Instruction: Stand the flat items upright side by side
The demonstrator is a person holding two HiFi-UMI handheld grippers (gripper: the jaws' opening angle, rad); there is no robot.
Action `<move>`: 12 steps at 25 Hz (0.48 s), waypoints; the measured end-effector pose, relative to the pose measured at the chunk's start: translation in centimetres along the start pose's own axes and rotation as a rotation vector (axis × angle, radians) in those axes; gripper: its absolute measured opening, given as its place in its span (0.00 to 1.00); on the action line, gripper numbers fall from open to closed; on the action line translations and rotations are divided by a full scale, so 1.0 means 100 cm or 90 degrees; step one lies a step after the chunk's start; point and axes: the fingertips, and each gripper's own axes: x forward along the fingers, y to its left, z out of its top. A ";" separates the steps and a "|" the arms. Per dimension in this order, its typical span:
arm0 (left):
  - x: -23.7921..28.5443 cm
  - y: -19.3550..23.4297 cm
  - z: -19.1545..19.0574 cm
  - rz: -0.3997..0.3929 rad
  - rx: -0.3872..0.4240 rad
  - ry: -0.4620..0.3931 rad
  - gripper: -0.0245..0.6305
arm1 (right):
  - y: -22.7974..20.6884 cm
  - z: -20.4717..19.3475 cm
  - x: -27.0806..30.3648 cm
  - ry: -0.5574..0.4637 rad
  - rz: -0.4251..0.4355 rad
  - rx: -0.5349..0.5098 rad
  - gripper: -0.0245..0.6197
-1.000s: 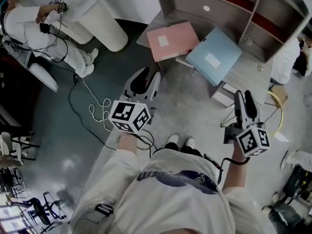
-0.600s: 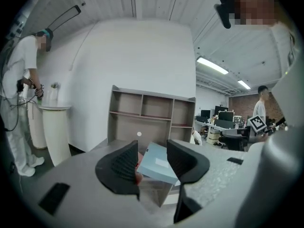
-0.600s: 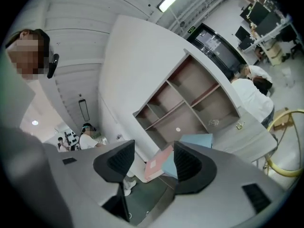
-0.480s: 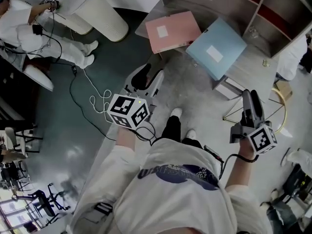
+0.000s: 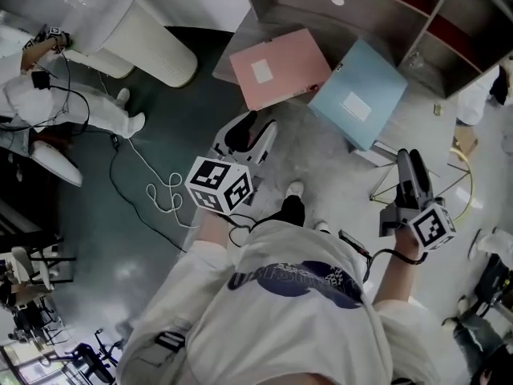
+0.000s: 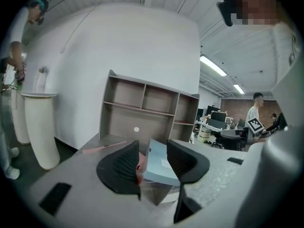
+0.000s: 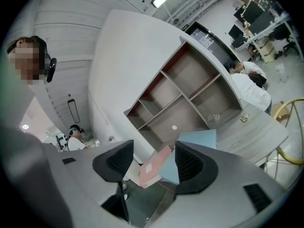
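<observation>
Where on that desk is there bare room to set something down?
Bare tabletop lies right of the blue folder, before the shelf unit. The left is crowded: the pink folder and blue folder fill it, corners meeting.

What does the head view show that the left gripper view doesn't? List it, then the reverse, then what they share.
Head view only: the white cable coiled on the dark floor and the wearer's shoe. Left gripper view only: the ceiling strip light and distant office desks. Both: pink folder, blue folder, shelf unit and white column.
</observation>
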 end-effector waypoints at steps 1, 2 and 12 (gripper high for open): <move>0.008 0.007 0.004 -0.016 0.002 0.004 0.30 | 0.000 0.001 0.006 -0.004 -0.010 0.000 0.43; 0.016 0.013 0.009 -0.034 0.005 0.008 0.30 | 0.001 0.001 0.011 -0.010 -0.020 0.000 0.43; 0.091 0.042 0.024 -0.159 0.019 0.052 0.30 | -0.003 0.005 0.055 -0.036 -0.083 0.014 0.45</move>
